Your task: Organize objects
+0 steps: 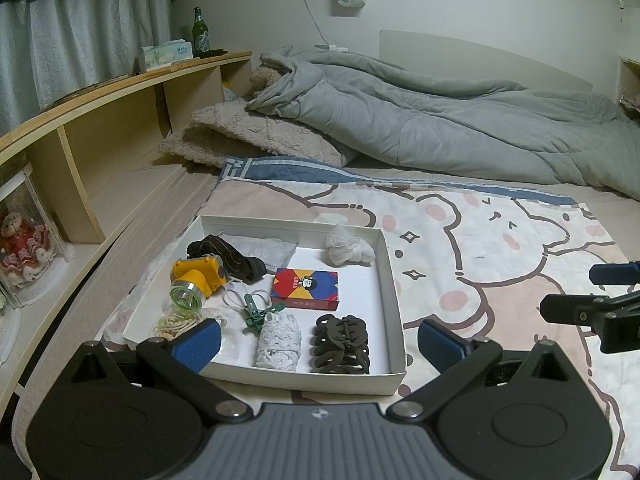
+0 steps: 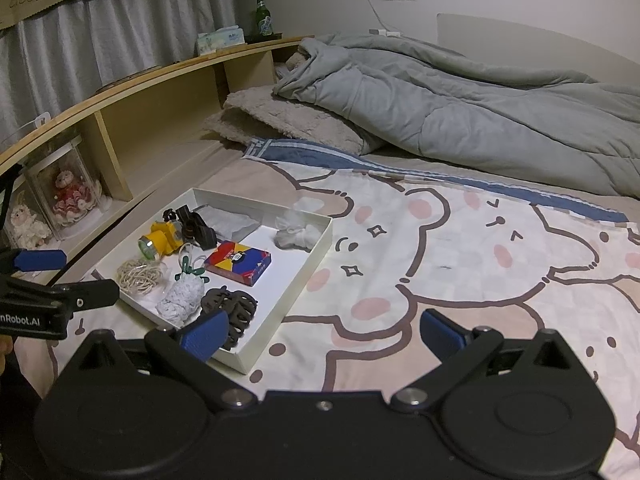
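Both the left claw (image 1: pixel 318 338) and the right claw (image 2: pixel 324 334) hang wide and hold nothing, while the lamp (image 1: pixel 196 280), card box (image 1: pixel 305 289), hair clip (image 1: pixel 340 344) and other small things all lie in the white tray (image 1: pixel 394 280) on the bed (image 1: pixel 500 280), at about eleven o'clock from the right claw, so this could be a tidy finish or a pile waiting to be sorted.

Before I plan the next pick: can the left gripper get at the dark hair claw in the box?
Probably yes. The left gripper is open, and the hair claw lies uncovered at the box's near edge, straight ahead. Only the low box wall and the neighbouring lace roll crowd it.
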`<act>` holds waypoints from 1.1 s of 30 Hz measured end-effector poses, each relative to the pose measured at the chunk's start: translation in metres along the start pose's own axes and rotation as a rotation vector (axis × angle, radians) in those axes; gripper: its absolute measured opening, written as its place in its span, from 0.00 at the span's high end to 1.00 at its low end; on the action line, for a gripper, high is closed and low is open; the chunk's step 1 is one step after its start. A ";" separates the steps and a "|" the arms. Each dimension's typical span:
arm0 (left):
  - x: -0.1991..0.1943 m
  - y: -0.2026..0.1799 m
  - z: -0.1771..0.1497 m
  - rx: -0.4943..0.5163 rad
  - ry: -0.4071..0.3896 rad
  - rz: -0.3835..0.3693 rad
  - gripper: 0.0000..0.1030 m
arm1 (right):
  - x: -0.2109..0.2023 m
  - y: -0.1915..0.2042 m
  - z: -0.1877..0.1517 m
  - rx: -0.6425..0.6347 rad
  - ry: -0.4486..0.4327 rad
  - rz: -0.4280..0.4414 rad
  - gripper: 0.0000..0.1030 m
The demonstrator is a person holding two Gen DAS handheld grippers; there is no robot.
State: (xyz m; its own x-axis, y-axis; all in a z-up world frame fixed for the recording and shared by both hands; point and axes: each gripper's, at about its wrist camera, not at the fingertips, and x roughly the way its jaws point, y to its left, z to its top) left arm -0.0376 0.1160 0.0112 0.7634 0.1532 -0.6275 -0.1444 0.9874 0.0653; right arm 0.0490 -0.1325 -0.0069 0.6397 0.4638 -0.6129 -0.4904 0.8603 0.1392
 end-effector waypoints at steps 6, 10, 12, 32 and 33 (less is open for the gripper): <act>-0.001 0.000 0.000 -0.001 0.000 0.000 0.00 | 0.000 0.000 0.000 0.004 0.001 0.001 0.00; -0.001 0.000 0.000 0.001 0.000 0.000 0.00 | -0.001 0.001 0.000 0.000 0.000 0.005 0.00; -0.001 0.000 0.000 0.003 0.000 -0.001 0.00 | -0.001 0.001 0.000 0.000 0.000 0.008 0.00; -0.001 -0.002 0.001 0.002 0.000 0.001 0.00 | -0.003 0.001 0.000 0.000 -0.003 0.017 0.00; -0.001 -0.002 0.001 0.002 0.000 0.001 0.00 | -0.003 0.002 0.000 -0.001 -0.004 0.018 0.00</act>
State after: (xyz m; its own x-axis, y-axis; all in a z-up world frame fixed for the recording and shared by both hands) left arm -0.0373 0.1138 0.0125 0.7631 0.1541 -0.6277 -0.1438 0.9873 0.0675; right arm 0.0463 -0.1326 -0.0042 0.6330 0.4799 -0.6075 -0.5023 0.8517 0.1494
